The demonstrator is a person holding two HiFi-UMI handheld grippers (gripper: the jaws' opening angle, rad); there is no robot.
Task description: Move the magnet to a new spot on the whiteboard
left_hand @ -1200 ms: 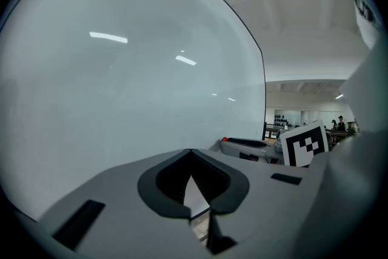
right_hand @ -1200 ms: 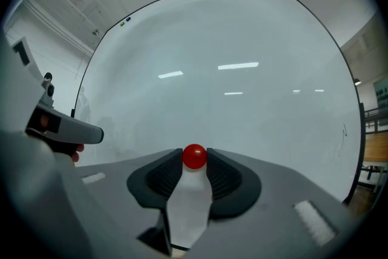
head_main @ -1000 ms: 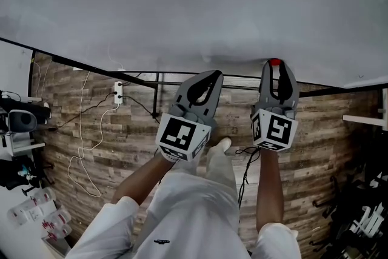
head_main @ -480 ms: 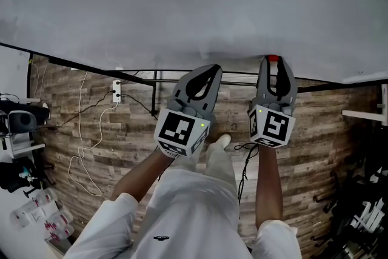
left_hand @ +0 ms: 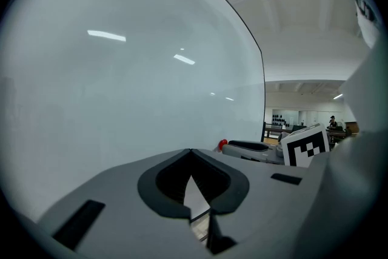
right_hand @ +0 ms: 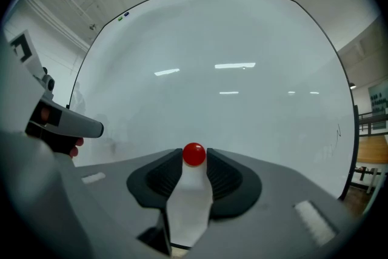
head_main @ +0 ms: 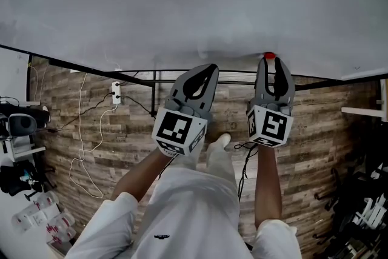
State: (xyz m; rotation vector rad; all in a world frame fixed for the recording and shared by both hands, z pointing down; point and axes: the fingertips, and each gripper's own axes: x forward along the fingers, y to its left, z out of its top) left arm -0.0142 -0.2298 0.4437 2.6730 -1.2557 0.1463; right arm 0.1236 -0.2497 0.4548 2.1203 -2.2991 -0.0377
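The right gripper has its fingers closed onto the small red magnet right at the tips. The magnet seems to sit against the whiteboard near its bottom edge, so I'd guess the grip is there to pull it off or slide it elsewhere. The left gripper has its fingers pressed together on nothing and hangs just beside the board, probably parked out of the way since this is a one-hand job

Left arm and right arm reach far, side by side, the left tool with jaws together and empty, the right tool pinching the magnet at its tips.
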